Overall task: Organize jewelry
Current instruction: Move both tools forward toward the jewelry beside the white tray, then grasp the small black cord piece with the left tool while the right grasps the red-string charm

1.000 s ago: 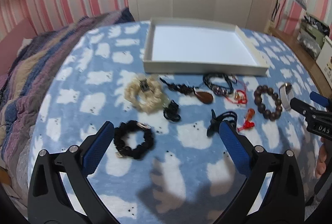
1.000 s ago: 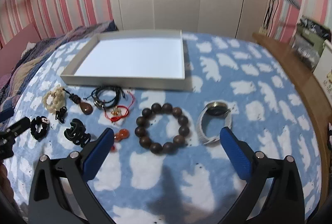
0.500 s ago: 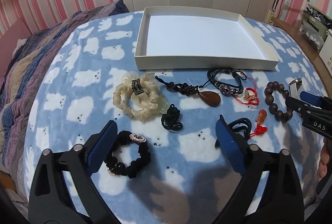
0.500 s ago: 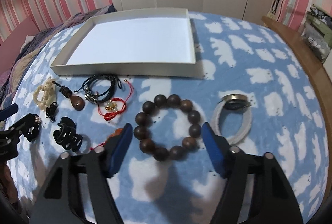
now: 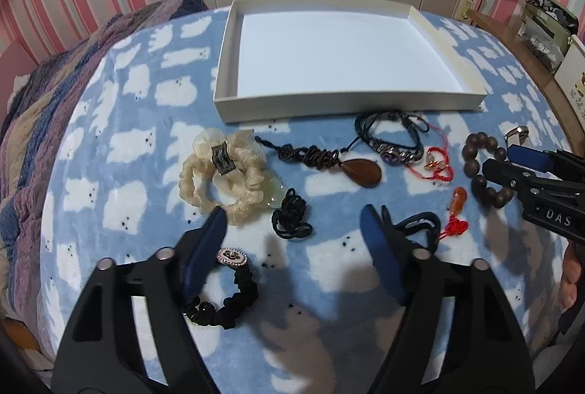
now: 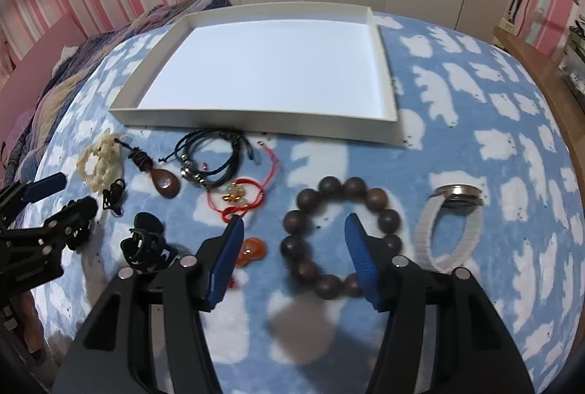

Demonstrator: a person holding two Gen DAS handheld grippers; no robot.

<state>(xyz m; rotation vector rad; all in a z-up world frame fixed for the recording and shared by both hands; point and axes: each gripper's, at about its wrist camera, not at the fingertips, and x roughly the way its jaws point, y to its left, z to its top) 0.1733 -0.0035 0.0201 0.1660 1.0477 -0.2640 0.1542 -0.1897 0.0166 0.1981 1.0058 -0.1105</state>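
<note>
On the fleecy blue bed cover (image 6: 457, 123), in front of the shallow white cardboard tray (image 6: 256, 118), the right tool (image 6: 294, 247) gapes around the round wooden bead bracelet (image 6: 340, 233), while the left tool (image 5: 292, 240) gapes above the ruffled black scrunchie (image 5: 226, 299).

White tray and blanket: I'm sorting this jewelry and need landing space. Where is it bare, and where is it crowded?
The white tray is bare inside. The blue blanket is bare right of the tray and beyond the watch. It is crowded in front of the tray, from the cream scrunchie across to the wooden bead bracelet.
</note>
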